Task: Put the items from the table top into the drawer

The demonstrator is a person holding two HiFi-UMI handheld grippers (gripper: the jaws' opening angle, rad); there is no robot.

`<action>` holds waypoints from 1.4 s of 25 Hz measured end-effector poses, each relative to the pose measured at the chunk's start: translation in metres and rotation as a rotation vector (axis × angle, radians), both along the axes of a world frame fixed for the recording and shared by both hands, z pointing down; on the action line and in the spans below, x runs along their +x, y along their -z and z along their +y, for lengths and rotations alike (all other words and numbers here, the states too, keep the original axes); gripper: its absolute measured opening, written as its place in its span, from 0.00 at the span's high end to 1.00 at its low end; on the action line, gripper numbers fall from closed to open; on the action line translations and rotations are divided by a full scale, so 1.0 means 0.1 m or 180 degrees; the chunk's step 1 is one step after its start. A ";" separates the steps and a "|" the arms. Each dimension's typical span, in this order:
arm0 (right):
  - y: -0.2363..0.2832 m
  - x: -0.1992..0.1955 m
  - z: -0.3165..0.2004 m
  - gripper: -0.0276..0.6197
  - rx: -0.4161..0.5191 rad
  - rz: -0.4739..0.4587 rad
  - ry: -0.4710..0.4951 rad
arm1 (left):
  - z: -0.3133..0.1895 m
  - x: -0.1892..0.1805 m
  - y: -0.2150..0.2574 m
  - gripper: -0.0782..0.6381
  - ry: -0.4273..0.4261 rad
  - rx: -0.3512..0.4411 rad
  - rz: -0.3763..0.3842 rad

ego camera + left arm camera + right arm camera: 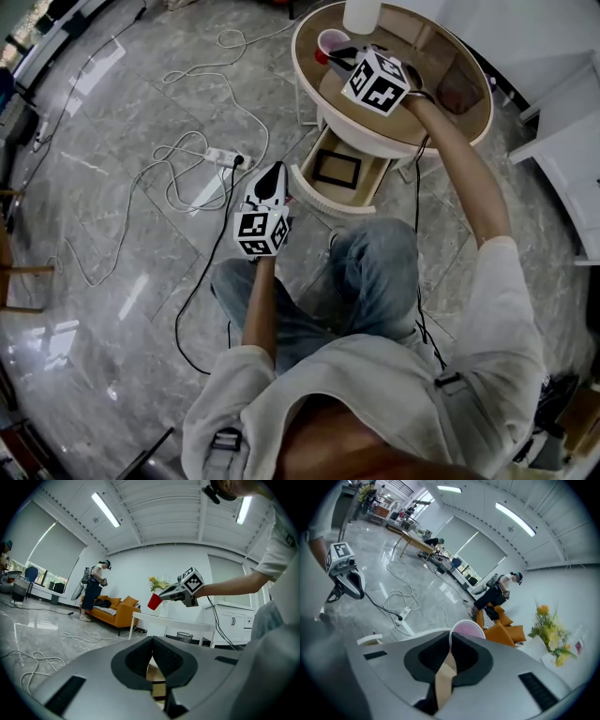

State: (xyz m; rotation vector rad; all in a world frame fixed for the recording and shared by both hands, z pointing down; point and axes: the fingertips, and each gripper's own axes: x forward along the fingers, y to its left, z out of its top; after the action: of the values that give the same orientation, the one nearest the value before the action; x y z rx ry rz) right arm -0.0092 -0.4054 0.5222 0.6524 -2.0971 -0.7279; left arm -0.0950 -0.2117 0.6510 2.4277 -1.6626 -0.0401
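Red cup (330,44) is at roughly 10 o'clock over the round tabletop (394,148), with its rim pinched tight in the right tongs (330,56). Going left to right though: the left tongs (275,178) hang clenched with nothing in them, at 9 o'clock of the open drawer (317,190), which has a black frame (337,171) lying inside. The cup's about 12 o'clock from the drawer, and a white cylinder (362,14) stands at 1 o'clock of the cup.
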 end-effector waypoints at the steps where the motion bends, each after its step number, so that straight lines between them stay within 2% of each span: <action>1: 0.01 -0.15 0.12 0.90 0.0012 -0.0032 0.0122 | 0.02 -0.01 -0.01 0.87 0.0009 -0.0008 -0.0004; 9: -0.09 -1.14 0.92 0.90 -0.0157 -0.0194 0.0856 | 0.10 -0.27 0.04 0.87 0.0173 0.0009 -0.0044; 15: -0.59 -1.45 1.36 0.90 -0.0416 -0.0077 0.1152 | 0.19 -0.48 -0.06 0.87 0.0329 -0.0071 -0.0065; 26: -1.76 -1.07 1.60 0.90 -0.0955 0.0357 0.1057 | 0.20 -0.50 -0.19 0.87 0.0349 -0.0145 -0.0146; 35: -2.77 -0.22 1.61 0.90 -0.1435 0.0799 0.0666 | 0.20 -0.49 -0.37 0.87 0.0334 -0.0221 -0.0105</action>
State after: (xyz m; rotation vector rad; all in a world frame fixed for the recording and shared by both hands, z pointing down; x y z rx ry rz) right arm -0.0317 -0.2441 0.7991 0.0897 -2.0136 -0.3980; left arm -0.1440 -0.1915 0.6878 2.3016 -1.7737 0.0419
